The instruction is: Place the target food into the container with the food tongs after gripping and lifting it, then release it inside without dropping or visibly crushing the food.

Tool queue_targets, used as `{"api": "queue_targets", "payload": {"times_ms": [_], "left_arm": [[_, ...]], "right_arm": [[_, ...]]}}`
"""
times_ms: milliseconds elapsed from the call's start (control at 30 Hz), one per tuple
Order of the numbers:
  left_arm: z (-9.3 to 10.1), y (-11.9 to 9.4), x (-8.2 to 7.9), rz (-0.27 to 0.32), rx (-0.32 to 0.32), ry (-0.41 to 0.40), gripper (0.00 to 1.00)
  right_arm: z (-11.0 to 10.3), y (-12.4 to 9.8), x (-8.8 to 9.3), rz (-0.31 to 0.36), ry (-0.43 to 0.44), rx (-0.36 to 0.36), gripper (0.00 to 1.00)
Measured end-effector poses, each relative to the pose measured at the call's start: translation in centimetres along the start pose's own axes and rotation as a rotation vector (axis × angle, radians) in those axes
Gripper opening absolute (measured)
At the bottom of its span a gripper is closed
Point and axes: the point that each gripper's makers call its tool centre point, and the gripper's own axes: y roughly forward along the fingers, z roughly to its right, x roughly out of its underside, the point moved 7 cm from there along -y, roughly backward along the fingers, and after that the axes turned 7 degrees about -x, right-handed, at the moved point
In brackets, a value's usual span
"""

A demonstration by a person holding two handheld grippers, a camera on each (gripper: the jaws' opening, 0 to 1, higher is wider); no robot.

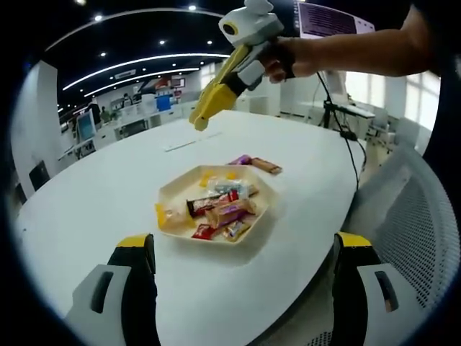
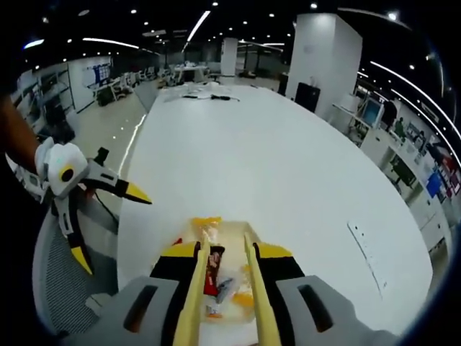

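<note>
A cream hexagonal tray (image 1: pixel 175 190) sits mid-table with several wrapped snacks (image 1: pixel 225 207) in it. Two more wrapped snacks (image 1: pixel 258 163) lie on the table just past the tray. My left gripper (image 1: pixel 245 244) stands open near the table's edge, its jaws wide apart and empty. A hand holds my right gripper (image 1: pixel 239 73) high over the far side of the table, shut on yellow food tongs (image 1: pixel 207 107). In the right gripper view the tongs (image 2: pixel 199 277) are slightly parted above the tray (image 2: pixel 229 232), with nothing between their tips.
The tray rests on a large white oval table (image 2: pixel 274 166). A paper strip (image 1: pixel 180 144) lies beyond the tray, and cables (image 2: pixel 209 96) sit at the table's far end. A mesh chair (image 1: pixel 414 216) stands beside the table, near a tripod stand (image 1: pixel 335 115).
</note>
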Motion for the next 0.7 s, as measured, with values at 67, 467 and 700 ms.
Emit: {"api": "queue_targets", "payload": {"times_ms": [67, 467, 700], "left_arm": [[0.0, 0.0, 0.0, 0.004, 0.000, 0.000, 0.99], [-0.1, 0.0, 0.0, 0.004, -0.002, 0.000, 0.99], [0.0, 0.0, 0.0, 0.005, 0.000, -0.001, 0.99]], "right_arm": [[0.3, -0.3, 0.1, 0.003, 0.007, 0.016, 0.27], [0.9, -1.2, 1.1, 0.003, 0.047, 0.034, 0.27], [1.2, -1.8, 1.6, -0.003, 0.073, 0.022, 0.27]]}}
